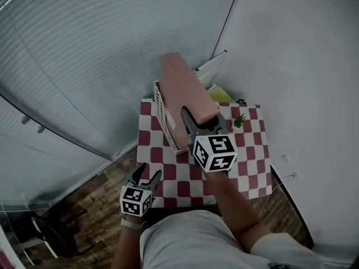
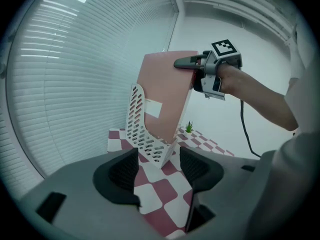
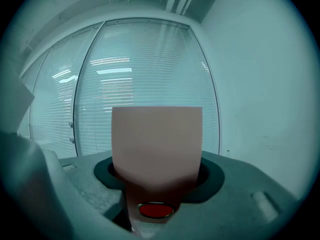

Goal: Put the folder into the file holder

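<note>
Head view, with both gripper views. The right gripper has its jaws closed on the upper near edge of the pink folder; in the right gripper view the folder fills the gap between the jaws and rises in front of the window blinds. The folder stands tilted, its top leaning toward the far side, and its lower part sits inside the white perforated file holder. Its bottom edge appears to rest near the holder's base, though the holder's wall hides the contact. The holder stands at the far left of the table, which carries a red-and-white checked cloth. A small green plant stands on the far right of the table, well apart from the holder. The left gripper hangs at the table's near left corner with its jaws apart and nothing held; only the checked cloth and the holder show between them.
</note>
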### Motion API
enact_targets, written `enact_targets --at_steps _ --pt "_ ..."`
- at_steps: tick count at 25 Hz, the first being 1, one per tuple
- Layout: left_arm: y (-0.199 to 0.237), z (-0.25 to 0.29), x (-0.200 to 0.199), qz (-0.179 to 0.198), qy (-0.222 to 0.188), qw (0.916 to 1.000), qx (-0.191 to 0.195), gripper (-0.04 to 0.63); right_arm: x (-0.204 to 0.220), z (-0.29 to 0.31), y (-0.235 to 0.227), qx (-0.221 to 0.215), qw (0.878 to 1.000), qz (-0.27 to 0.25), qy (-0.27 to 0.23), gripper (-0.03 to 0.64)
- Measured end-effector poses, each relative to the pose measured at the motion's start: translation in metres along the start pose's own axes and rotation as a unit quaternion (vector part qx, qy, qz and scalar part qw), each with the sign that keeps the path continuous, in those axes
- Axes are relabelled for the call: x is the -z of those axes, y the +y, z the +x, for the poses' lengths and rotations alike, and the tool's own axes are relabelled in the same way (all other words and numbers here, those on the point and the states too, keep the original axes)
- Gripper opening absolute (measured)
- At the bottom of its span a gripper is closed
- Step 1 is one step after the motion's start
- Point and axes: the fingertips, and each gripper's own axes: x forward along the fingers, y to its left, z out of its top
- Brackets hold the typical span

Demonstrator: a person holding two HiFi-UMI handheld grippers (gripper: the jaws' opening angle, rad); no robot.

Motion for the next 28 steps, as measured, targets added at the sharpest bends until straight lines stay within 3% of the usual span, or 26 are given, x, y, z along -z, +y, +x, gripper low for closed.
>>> enact_targets --at_steps 13,28 --pt "0.019 0.008 0.009 0.01 0.022 0.9992 0.031 0.241 0.039 0.01 0.005 0.019 1.0 -0.008 0.003 0.264" --pt "0.029 -0.014 0.044 0.006 0.049 0.9983 0.031 0.241 0.095 0.012 0.007 0.018 1.0 -0.018 0.0 0.264"
